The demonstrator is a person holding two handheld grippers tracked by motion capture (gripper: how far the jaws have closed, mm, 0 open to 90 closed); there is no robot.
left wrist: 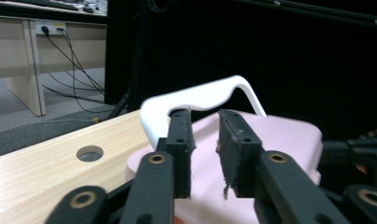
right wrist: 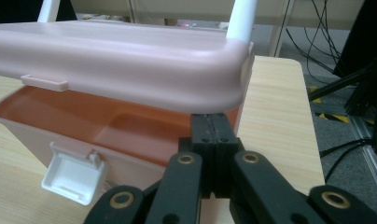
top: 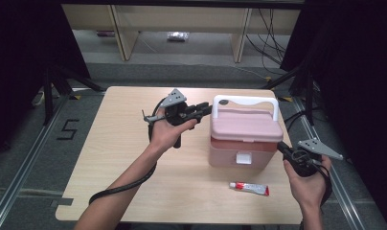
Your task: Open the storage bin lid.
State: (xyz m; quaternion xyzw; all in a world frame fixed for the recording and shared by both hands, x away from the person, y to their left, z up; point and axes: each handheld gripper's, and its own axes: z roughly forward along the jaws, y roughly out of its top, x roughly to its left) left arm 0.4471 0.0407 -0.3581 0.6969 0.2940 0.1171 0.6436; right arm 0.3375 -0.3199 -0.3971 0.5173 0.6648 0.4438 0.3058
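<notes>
Currently right tool (right wrist: pixel 210 140) closed, tips under raised lid (right wrist: pixel 121 60) of pink box (top: pixel 239 148). Left tool (left wrist: pixel 204 135) open at white handle (left wrist: pixel 200 95). Tube (top: pixel 249 188) on counter (top: pixel 115 143).

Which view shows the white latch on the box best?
The right gripper view: the latch is close and large, hanging open below the raised lid. The high view shows it small on the box front. The left gripper view looks over the lid top.

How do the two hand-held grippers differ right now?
The left hand-held gripper has its jaws apart, near the box's white handle; the right hand-held gripper has its jaws pressed together under the raised pink lid. The left is by the box's top, the right lower at its front corner. Both are black, each held in one hand.
</notes>
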